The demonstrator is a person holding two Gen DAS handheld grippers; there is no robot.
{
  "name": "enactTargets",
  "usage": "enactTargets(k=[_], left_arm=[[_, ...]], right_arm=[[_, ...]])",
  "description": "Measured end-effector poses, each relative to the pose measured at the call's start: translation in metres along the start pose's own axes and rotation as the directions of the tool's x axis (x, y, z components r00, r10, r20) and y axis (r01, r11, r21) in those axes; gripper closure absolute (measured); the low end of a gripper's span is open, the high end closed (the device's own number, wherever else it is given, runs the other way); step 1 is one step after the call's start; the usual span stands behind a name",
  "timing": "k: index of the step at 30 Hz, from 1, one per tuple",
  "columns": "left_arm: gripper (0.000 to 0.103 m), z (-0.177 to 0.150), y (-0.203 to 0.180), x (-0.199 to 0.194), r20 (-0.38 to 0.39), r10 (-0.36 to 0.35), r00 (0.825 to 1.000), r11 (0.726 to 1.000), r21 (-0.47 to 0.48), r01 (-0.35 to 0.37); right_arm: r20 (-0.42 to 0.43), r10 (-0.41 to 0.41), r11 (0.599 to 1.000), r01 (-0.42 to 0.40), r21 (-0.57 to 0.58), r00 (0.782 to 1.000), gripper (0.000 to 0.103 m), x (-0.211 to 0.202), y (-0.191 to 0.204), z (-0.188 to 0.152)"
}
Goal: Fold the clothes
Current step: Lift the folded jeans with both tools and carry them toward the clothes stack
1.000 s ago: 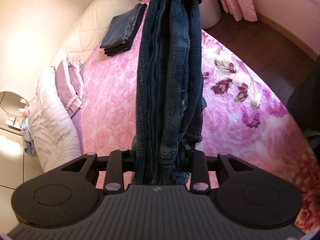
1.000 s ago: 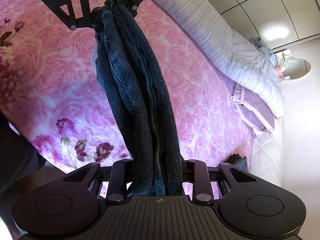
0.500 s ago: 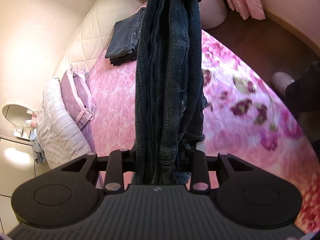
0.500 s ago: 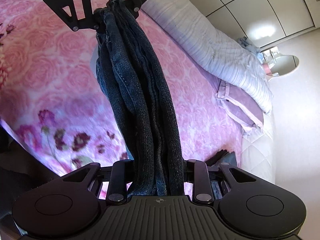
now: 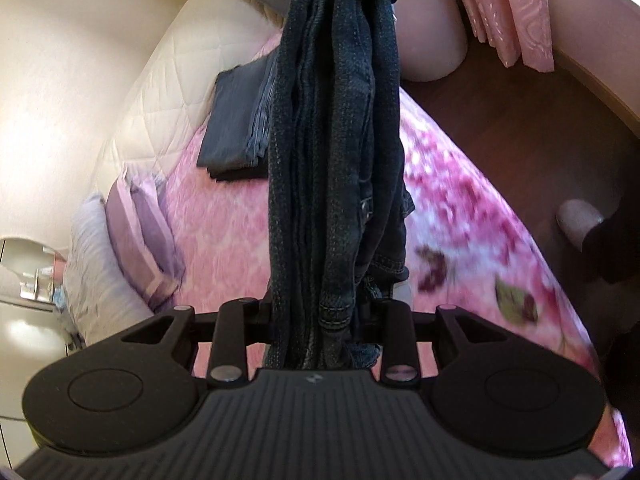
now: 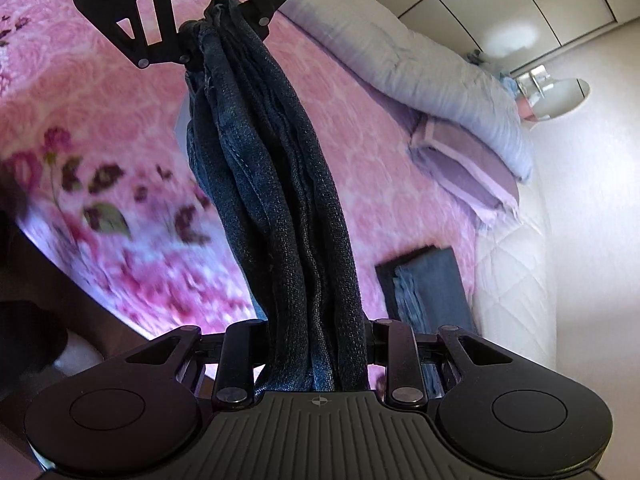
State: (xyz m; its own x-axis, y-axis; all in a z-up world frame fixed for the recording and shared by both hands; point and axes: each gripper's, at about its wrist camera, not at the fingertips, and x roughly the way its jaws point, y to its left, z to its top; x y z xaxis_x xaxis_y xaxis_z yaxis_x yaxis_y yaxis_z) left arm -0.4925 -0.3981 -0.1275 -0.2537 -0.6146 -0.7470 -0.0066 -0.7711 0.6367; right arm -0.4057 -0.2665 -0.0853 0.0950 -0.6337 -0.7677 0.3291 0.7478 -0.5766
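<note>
jeans (image 5: 332, 160): dark blue | bedspread (image 5: 224, 232): pink, rose-patterned | pillow (image 6: 460, 148): lilac

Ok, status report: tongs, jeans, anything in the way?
Left tongs and right tongs both shut on jeans. Jeans bunched, stretched between them above pink bedspread. Folded dark stack near the headboard, clear of the jeans.

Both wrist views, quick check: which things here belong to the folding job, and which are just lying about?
Part of the job:
- jeans, stretched between both grippers
- left gripper, shut on one end
- right gripper, shut on the other end
- folded clothes stack on the bed
- pink bedspread, the work surface

Just lying about:
- purple pillow
- striped duvet
- pink curtain
</note>
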Motion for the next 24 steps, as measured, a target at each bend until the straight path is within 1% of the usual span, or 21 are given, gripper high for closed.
enactTargets(k=[4, 8, 15, 20, 24], left_arm=[[0.075, 0.028, 0.007, 0.015, 0.014, -0.007, 1.0, 1.0, 0.024, 0.006], [0.074, 0.041, 0.021, 0.033, 0.041, -0.014, 0.999, 0.999, 0.047, 0.012], [0.074, 0.062, 0.046, 0.064, 0.088, -0.028, 0.996, 0.996, 0.086, 0.02], [0.074, 0.075, 0.083, 0.086, 0.13, -0.024, 0.991, 0.995, 0.1, 0.011], [0.074, 0.085, 0.112, 0.102, 0.157, -0.002, 0.988, 0.994, 0.107, -0.015]], right_arm=[[-0.019, -0.007, 1.0, 0.008, 0.029, 1.0, 0.075, 0.004, -0.024, -0.031], [-0.039, -0.003, 0.999, 0.005, 0.054, 0.999, 0.075, 0.01, -0.043, -0.048], [-0.087, -0.009, 0.997, 0.015, 0.076, 0.996, 0.075, 0.028, -0.079, -0.063], [-0.13, -0.026, 0.995, 0.037, 0.089, 0.991, 0.075, 0.039, -0.115, -0.07], [-0.144, -0.045, 0.993, 0.06, 0.103, 0.989, 0.075, 0.049, -0.147, -0.073]])
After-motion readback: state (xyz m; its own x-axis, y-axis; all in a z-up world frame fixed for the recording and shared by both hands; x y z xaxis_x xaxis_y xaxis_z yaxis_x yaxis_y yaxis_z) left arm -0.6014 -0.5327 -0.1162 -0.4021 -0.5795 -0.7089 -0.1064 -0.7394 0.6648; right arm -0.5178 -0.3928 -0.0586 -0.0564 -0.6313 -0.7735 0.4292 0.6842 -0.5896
